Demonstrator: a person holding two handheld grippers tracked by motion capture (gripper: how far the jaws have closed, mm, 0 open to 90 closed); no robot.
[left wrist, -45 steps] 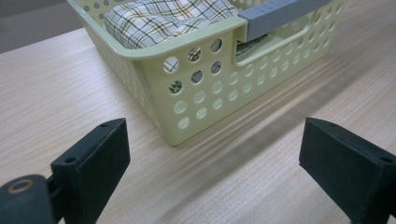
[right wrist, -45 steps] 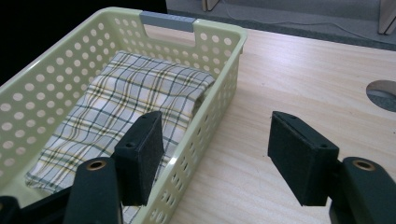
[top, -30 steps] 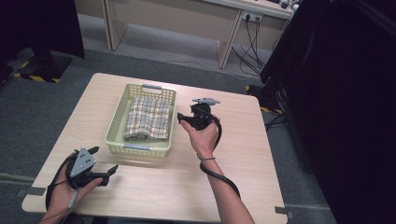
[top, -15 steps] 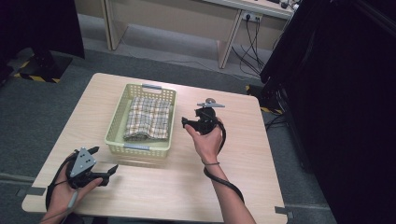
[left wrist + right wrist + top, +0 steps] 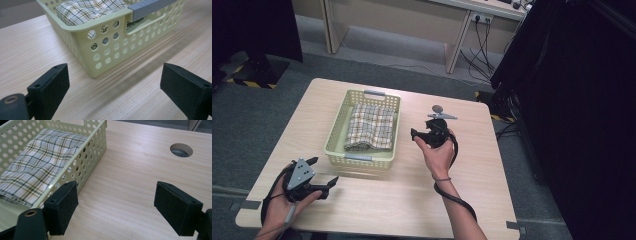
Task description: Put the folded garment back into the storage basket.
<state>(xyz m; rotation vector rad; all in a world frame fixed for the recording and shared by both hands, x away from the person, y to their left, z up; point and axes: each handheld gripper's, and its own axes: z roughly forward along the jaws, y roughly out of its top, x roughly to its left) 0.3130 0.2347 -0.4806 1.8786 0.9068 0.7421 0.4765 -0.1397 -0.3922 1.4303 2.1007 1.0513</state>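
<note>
Right claw drawn back from basket — jaws just opening, empty, wrist raised

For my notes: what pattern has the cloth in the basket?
Plaid cloth, clearest in the right gripper view.

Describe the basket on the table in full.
The basket is a pale green rectangular tray that looks like plastic, with round holes through its walls and a grey grip at each short end. It stands upright on the wooden table, left of the middle. A folded checked cloth lies flat inside. No hand-held gripper touches it.
</note>
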